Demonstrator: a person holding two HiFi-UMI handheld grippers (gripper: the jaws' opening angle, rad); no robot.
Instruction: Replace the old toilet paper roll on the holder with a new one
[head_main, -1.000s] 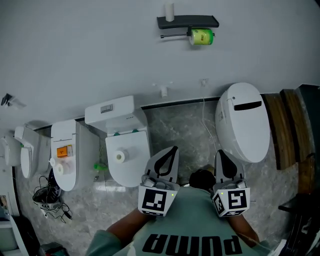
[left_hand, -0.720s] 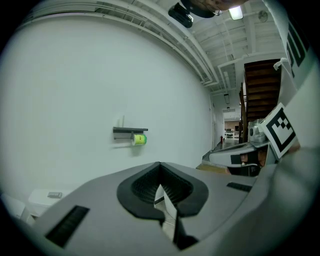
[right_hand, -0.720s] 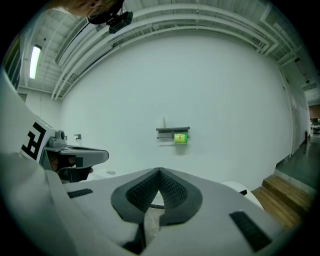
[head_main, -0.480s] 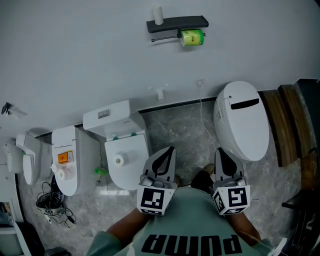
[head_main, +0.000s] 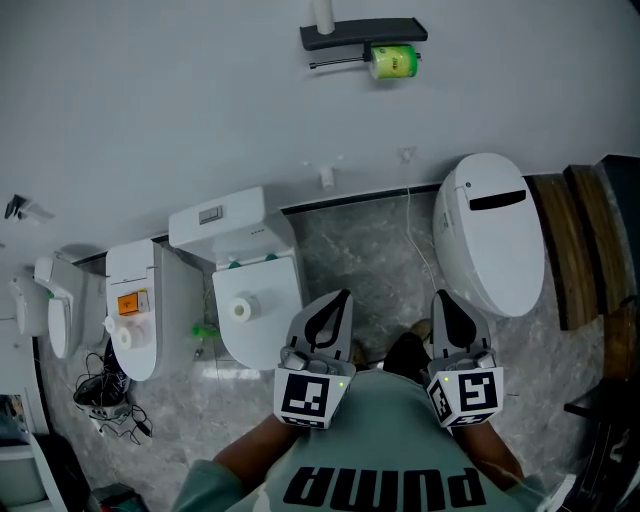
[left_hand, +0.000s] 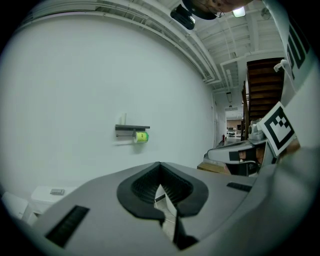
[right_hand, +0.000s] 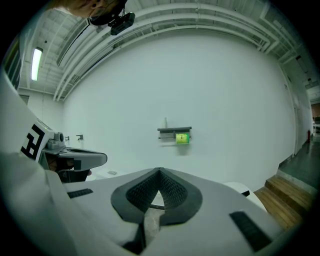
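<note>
High on the white wall hangs a dark holder shelf (head_main: 365, 33) with a green-wrapped roll (head_main: 393, 62) on the bar beneath it. A white roll (head_main: 322, 15) stands upright on top of the shelf. Another white roll (head_main: 240, 309) lies on a toilet lid lower left. My left gripper (head_main: 345, 298) and right gripper (head_main: 440, 298) are held side by side close to the person's chest, far from the holder, both shut with nothing in them. The left gripper (left_hand: 160, 164) looks toward the holder (left_hand: 132, 128), and so does the right gripper (right_hand: 159, 170), with the green roll (right_hand: 182, 138) straight ahead.
Three white toilets stand on the marble floor: one at the right (head_main: 490, 245), one in the middle (head_main: 255, 300), one at the left (head_main: 135, 310). Cables (head_main: 100, 395) lie at lower left. Wooden steps (head_main: 585, 250) rise at the right.
The head view has shifted slightly, so the holder sits a little differently in the frame. Both grippers keep their place and stay shut.
</note>
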